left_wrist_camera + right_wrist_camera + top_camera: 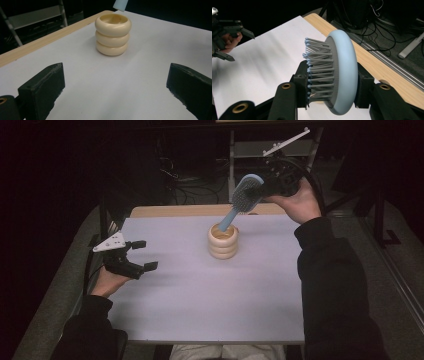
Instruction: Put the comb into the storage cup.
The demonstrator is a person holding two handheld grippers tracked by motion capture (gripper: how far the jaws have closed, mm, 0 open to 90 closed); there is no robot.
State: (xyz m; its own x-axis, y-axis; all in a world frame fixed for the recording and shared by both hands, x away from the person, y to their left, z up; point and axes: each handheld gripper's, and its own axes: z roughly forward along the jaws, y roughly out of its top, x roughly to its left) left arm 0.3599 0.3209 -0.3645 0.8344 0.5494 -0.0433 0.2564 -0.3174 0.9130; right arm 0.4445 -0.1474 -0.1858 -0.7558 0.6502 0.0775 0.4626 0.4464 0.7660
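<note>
Already above the white table (200, 300), the right gripper (265, 187) clamps the blue hairbrush (243, 197) by its head, handle tip dipping into the cream ringed holder (223, 241) mid-table, not yet released, while the left gripper (141, 255) waits open and empty nearby.

High view overhead; gripper views low, sharing table (200, 290).

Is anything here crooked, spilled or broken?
Nothing spilled or broken. The hairbrush is tilted, but the right gripper holds it by the head, handle down over the ringed cup, which stands upright.
</note>
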